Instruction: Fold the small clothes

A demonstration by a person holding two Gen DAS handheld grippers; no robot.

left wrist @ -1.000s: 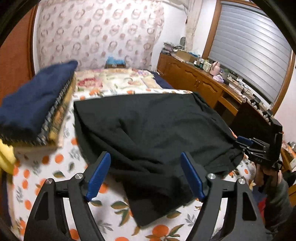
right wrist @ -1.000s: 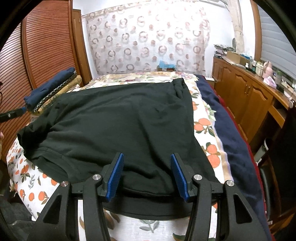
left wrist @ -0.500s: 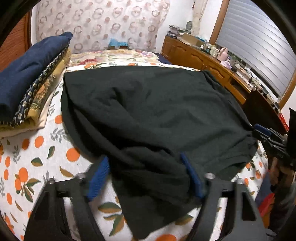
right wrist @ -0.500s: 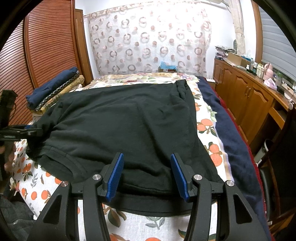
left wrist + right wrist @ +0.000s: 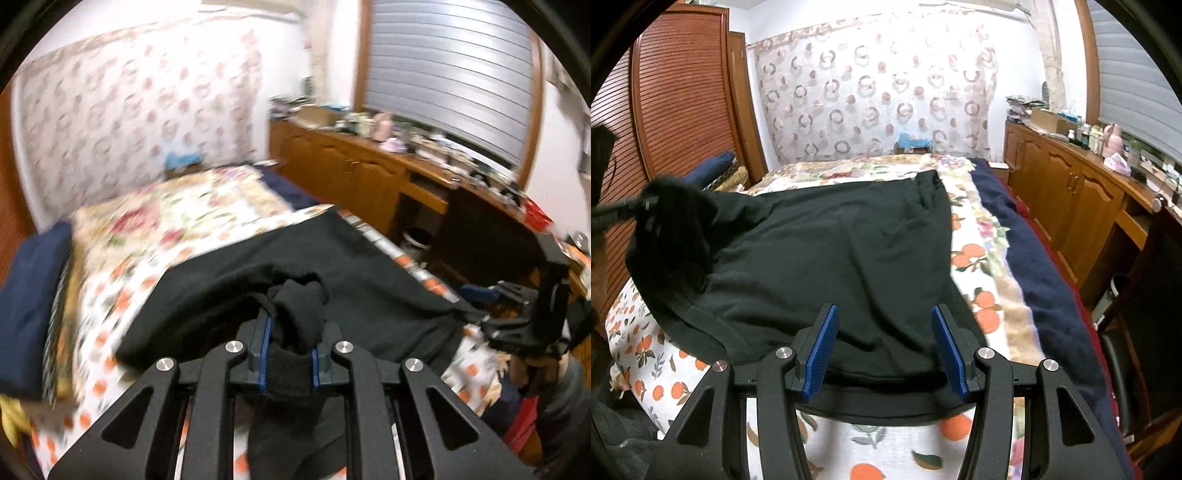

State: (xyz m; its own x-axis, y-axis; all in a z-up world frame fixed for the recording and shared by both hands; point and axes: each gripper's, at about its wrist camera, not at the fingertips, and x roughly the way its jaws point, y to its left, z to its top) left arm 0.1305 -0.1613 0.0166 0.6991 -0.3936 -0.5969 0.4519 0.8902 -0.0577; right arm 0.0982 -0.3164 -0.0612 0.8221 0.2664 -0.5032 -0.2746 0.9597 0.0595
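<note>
A black garment [image 5: 831, 251] lies spread on the orange-print bed sheet [image 5: 975, 258]. My left gripper [image 5: 288, 354] has its jaws closing, with a bunched corner of the black garment [image 5: 369, 288] pressed between the blue pads [image 5: 266, 350]. That corner is raised off the bed, seen at far left in the right wrist view, where cloth drapes over the left gripper [image 5: 635, 210]. My right gripper [image 5: 886, 350] stands open just above the garment's near hem, its pads apart and not pressing the cloth. In the left wrist view the right gripper [image 5: 491, 295] is at the far right edge.
Folded textiles with a navy piece on top [image 5: 29, 314] are stacked at the bed's left side. A navy blanket [image 5: 1034, 258] runs along the right edge. A wooden sideboard [image 5: 1071, 192] with clutter stands right, a louvred wooden door [image 5: 676, 110] left.
The left gripper closed on the garment's near corner and lifted it, pulling the cloth up and across. The right gripper stayed open over the hem, nearly still.
</note>
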